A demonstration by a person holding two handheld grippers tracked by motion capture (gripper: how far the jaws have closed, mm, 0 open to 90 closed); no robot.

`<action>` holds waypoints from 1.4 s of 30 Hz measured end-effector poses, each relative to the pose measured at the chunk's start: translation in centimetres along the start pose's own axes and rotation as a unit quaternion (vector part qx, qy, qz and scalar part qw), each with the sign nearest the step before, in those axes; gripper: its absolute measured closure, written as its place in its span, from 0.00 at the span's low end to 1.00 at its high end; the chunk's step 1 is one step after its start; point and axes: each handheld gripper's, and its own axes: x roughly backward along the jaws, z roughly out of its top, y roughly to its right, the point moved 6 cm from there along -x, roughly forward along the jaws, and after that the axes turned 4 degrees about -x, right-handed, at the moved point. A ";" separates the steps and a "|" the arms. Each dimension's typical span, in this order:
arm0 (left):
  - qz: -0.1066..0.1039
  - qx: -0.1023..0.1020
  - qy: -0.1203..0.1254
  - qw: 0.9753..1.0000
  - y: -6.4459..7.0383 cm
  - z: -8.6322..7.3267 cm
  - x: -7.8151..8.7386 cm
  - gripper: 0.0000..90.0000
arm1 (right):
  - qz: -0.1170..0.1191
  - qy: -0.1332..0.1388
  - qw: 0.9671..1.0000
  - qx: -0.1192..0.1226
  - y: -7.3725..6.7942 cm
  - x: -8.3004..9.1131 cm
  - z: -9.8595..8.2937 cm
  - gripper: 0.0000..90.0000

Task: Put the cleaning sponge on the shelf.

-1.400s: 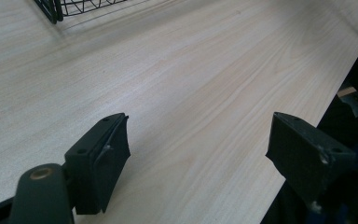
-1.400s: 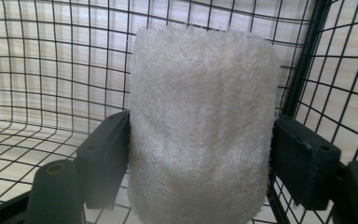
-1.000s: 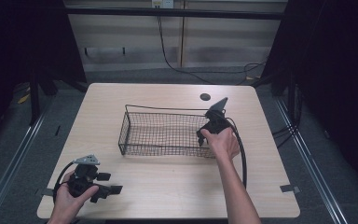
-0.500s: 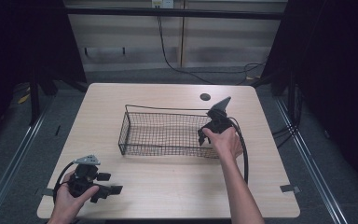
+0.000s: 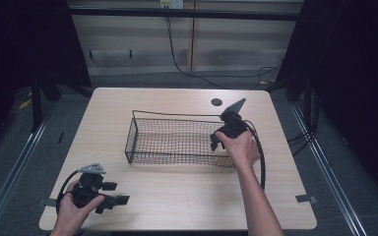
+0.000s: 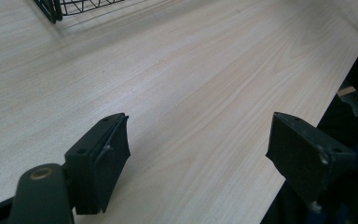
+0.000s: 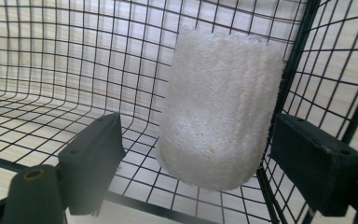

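A black wire basket [image 5: 177,117] stands in the middle of the wooden table [image 5: 177,196]. My right gripper [image 5: 215,142] dips into its right end. In the right gripper view, a white fluffy cylinder-shaped pad [image 7: 219,107] stands upright in the basket's corner [image 7: 307,56], between the jaws. My right gripper [image 7: 198,122] is open, its jaws wide on either side of the pad; the left jaw is clearly apart from it. My left gripper [image 5: 118,192] rests at the table's front left corner. It stands open [image 6: 200,123] over bare wood with nothing between its jaws.
A dark round hole [image 5: 216,102] sits in the table behind the basket. The right gripper's cable [image 5: 262,157] loops along the forearm. Grey tape [image 5: 305,199] marks the front right corner. The basket's near corner [image 6: 51,9] and the table's edge [image 6: 326,98] appear in the left gripper view.
The right hand and its gripper have shifted very slightly at the basket's right end. The left gripper has stayed where it was.
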 end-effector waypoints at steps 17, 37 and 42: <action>0.002 0.002 0.001 1.000 0.0 0.0 0.0 0.23 | 0.030 0.012 0.999 0.008 0.5 1.3 -0.3 0.16; 0.002 0.001 0.000 1.000 0.0 0.0 -0.1 0.23 | 0.064 0.059 0.994 0.059 0.0 3.1 -1.5 0.20; 0.003 0.002 0.000 1.000 0.0 0.0 -0.1 0.23 | 0.076 0.079 0.990 0.083 -0.4 3.8 -2.2 0.21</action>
